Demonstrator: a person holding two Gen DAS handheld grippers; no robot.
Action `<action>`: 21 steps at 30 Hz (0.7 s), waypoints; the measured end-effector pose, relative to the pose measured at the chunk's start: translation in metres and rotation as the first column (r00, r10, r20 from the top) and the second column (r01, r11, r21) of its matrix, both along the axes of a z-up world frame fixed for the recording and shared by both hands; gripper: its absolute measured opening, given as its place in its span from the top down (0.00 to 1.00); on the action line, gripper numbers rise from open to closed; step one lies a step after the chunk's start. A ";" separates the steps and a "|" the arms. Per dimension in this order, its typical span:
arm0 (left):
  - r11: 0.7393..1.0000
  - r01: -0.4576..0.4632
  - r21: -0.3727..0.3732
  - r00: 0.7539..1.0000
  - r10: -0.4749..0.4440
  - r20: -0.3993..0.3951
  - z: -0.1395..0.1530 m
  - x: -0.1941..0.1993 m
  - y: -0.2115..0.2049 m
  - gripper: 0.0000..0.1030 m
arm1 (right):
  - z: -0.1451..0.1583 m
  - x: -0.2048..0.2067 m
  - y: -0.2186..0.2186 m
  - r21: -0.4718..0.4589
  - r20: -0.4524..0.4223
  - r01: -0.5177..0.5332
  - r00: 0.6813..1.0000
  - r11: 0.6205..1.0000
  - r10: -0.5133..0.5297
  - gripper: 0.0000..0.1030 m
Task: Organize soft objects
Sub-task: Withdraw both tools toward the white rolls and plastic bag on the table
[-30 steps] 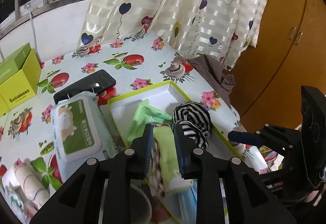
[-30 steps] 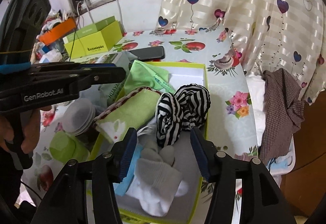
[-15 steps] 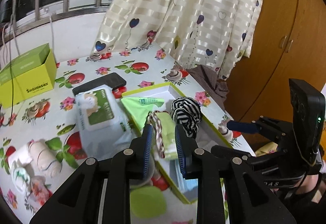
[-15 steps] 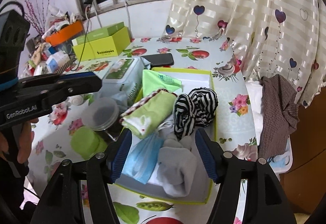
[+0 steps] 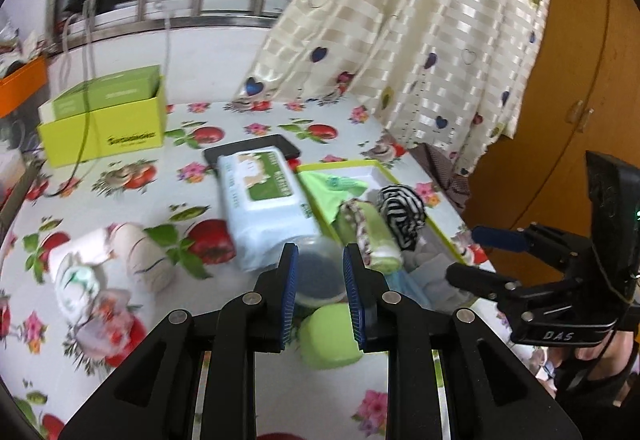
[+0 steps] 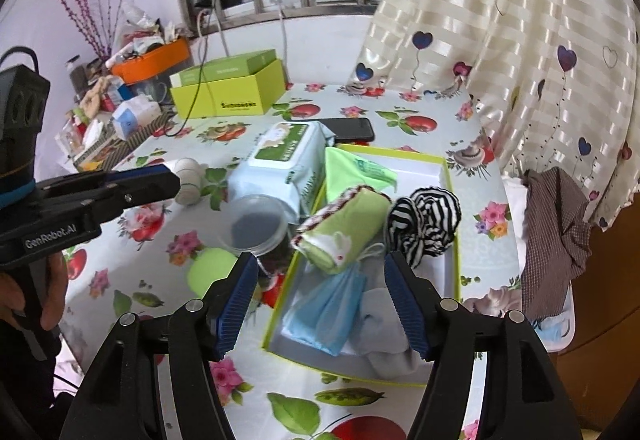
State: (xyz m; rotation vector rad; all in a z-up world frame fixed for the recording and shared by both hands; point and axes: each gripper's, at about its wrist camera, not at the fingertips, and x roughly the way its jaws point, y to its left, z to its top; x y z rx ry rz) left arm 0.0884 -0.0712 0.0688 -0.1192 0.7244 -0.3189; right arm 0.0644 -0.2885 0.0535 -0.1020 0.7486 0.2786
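A yellow-rimmed white tray holds a rolled green towel, a black-and-white striped cloth, a green cloth, a blue face mask and grey socks. The tray also shows in the left wrist view with the towel in it. My left gripper is open and empty, above a clear jar. My right gripper is open and empty, above the tray's near end. Rolled cloths lie on the table at the left.
A wet-wipes pack lies beside the tray, a black phone behind it. A green lid lies by the jar. A yellow-green box stands at the back. A brown checked cloth hangs off the right edge. A curtain hangs behind.
My left gripper has let go of the rolled green towel, which now lies in the tray, and has pulled back and left. My right gripper has drawn back from the tray.
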 end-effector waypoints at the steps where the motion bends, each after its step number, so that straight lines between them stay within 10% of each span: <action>1: 1.000 -0.011 -0.001 1.000 0.011 -0.001 -0.001 -0.002 0.003 0.77 | 0.001 -0.001 0.003 0.000 0.003 -0.005 1.000 1.000 0.005 0.36; 21: 0.987 -0.157 0.017 0.987 0.157 -0.015 -0.019 -0.030 0.061 0.77 | 0.003 -0.001 0.052 -0.030 -0.009 -0.095 0.995 0.995 0.095 0.36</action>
